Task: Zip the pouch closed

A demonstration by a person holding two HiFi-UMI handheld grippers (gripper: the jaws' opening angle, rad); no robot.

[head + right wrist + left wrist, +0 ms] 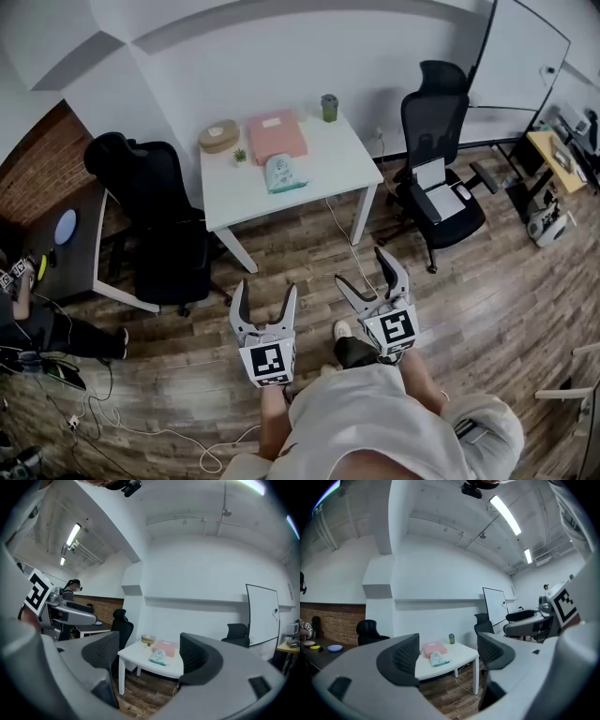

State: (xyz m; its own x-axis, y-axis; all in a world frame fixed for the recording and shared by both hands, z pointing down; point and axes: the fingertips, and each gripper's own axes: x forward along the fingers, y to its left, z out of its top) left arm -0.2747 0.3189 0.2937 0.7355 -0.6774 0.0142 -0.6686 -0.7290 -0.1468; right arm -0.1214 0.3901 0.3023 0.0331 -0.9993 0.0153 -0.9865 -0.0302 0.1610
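A pale teal printed pouch (283,173) lies on the white table (323,174), in front of a pink box (277,135). The pouch (437,659) also shows between the jaws in the left gripper view, and the pouch (159,656) likewise in the right gripper view, far off in both. My left gripper (264,304) and right gripper (366,271) are held level over the wooden floor, well short of the table. Both stand open with nothing between their jaws.
On the table are also a round wooden box (218,136), a small plant (240,155) and a green cup (329,107). Black office chairs (159,225) (437,164) flank it. A cable (343,239) trails on the floor. A dark desk (66,246) stands at left.
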